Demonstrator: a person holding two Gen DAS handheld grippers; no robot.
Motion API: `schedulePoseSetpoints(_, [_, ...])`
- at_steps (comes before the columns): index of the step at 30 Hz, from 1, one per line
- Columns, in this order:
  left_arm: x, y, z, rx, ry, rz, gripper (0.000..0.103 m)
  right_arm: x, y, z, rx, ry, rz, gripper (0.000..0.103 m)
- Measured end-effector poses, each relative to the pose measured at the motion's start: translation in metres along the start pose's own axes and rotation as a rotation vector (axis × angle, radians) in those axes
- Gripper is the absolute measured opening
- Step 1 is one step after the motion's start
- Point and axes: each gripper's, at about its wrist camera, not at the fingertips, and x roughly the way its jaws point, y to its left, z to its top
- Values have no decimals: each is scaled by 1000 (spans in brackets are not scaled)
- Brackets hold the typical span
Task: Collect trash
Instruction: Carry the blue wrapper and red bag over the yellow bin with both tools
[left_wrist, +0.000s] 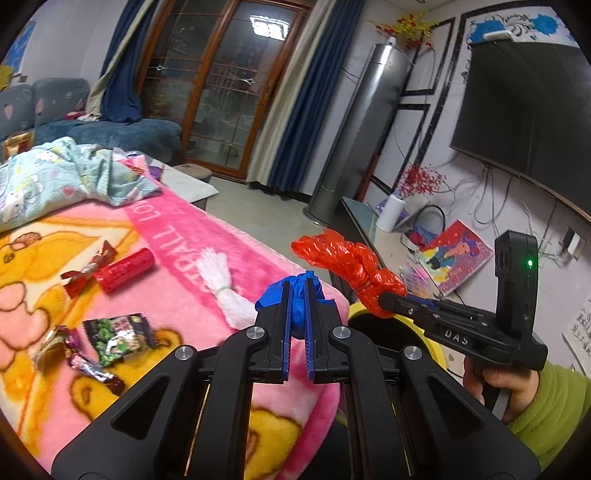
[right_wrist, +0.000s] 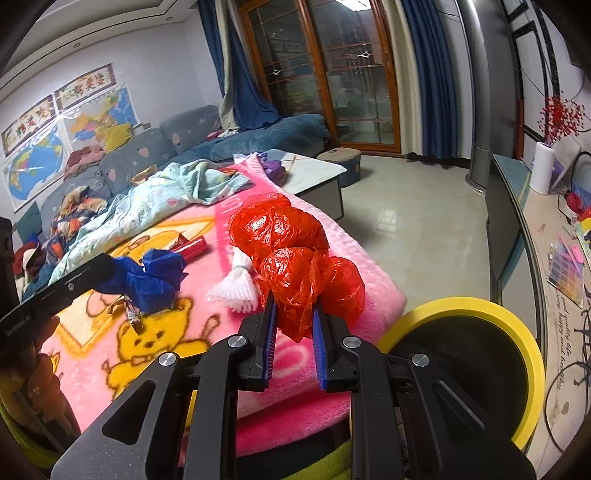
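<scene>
The left gripper (left_wrist: 297, 291) was black with blue finger pads and gripped a blue crumpled bag (right_wrist: 155, 280). The right gripper (right_wrist: 293, 306) had the same black body and blue pads and gripped a translucent red plastic bag (right_wrist: 291, 251). The blanket (left_wrist: 177, 236) was pink with a yellow bear print, orange outlines and pale pink lettering. The bin (right_wrist: 517, 321) had a yellow rim and a black interior. On the blanket lay a red cylinder (left_wrist: 125, 271), a white fringed bundle (left_wrist: 225, 291), a green-and-black snack packet (left_wrist: 120, 334) and a silver-purple foil wrapper (left_wrist: 74, 354). The far cloth (left_wrist: 66, 177) was pale teal with cartoon prints. The curtains (left_wrist: 303, 103) were dark blue. The sleeve (left_wrist: 554, 413) was green.
</scene>
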Motion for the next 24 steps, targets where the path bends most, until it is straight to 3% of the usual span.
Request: schedulePoseSetpoints(24, [47, -81, -25, 183, 96, -154, 3, -38, -78, -8, 154, -69, -141, 17])
